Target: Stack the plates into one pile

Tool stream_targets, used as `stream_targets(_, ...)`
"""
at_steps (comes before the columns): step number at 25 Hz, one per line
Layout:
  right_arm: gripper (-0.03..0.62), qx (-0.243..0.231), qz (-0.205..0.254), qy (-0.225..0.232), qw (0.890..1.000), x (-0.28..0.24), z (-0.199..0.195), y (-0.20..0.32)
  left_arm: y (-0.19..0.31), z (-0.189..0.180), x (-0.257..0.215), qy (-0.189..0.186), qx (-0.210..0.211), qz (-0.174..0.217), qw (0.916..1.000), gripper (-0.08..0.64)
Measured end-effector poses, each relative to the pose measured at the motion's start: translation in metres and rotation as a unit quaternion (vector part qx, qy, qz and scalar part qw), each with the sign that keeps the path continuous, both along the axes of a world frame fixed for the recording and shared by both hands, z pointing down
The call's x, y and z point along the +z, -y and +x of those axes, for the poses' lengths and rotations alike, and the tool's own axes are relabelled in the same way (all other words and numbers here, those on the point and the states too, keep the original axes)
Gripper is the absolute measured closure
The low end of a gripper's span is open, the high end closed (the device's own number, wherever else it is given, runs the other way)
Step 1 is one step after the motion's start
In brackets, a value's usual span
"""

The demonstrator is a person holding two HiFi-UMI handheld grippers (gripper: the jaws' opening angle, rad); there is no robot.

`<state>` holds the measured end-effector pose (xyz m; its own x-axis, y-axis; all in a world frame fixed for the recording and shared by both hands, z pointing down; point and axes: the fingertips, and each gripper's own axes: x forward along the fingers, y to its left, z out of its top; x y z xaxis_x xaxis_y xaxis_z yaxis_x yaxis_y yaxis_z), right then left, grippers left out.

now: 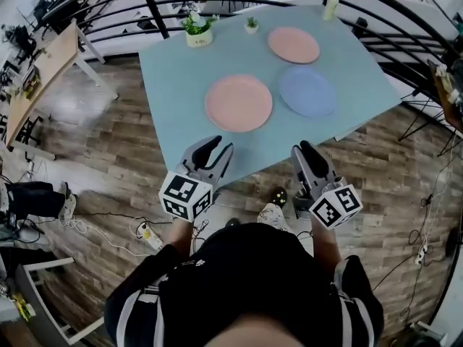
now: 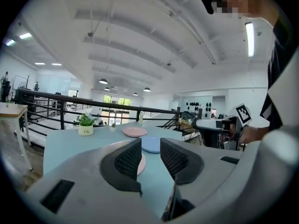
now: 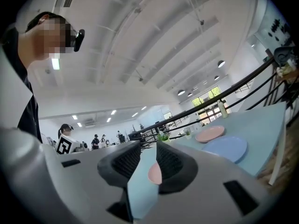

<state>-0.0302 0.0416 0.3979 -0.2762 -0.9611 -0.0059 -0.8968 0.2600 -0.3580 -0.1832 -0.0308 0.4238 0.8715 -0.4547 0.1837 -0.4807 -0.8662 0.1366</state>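
Open-plan hall: wood floor (image 1: 108, 143), a black railing (image 1: 217, 2), and a pale blue tabletop (image 1: 173, 63) in front of the person.

Left gripper (image 1: 217, 149): held short of the tabletop's near edge and pointing across it. In the left gripper view its jaws stand apart, with nothing between the ribbed pads (image 2: 130, 158); only the tabletop and plates show through the gap. It is empty.

Right gripper (image 1: 305, 152): also off the near edge, roughly level, and aimed at the plates. The right gripper view shows its jaws parted by a narrower gap, again with nothing in it. It is empty.

Task items: three plates lie flat and separate on the tabletop.
- The near pink plate (image 1: 239, 103) lies closest, ahead of the left gripper.
- The blue plate (image 1: 307, 91) lies just beside it to the right, ahead of the right gripper.
- The far pink plate (image 1: 294, 45) lies beyond the blue one.

None overlaps another, so no pile has been begun.

Assessment: the parted jaws and the level aim suit an approach to a plate rim. A flat plate offers only its thin edge, so a low, sideways entry seems called for.

Other items: a potted plant (image 1: 198, 32), a smaller one (image 1: 251, 24) and a bottle (image 1: 331, 6) stand at the far side, well clear of the plates and unlikely to obstruct.
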Motion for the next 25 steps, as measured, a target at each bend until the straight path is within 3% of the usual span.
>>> stream_targets(14, 0.482, -0.099, -0.015, 0.016, 0.995, 0.000, 0.092, 0.098, 0.066, 0.084, 0.000, 0.023, -0.092, -0.009, 0.9954, 0.455)
stream_targets(25, 0.476, -0.167, -0.038, 0.031, 0.985, 0.026, 0.106, 0.137, 0.086, 0.088, 0.014, 0.059, -0.173, -0.012, 0.9831, 0.454)
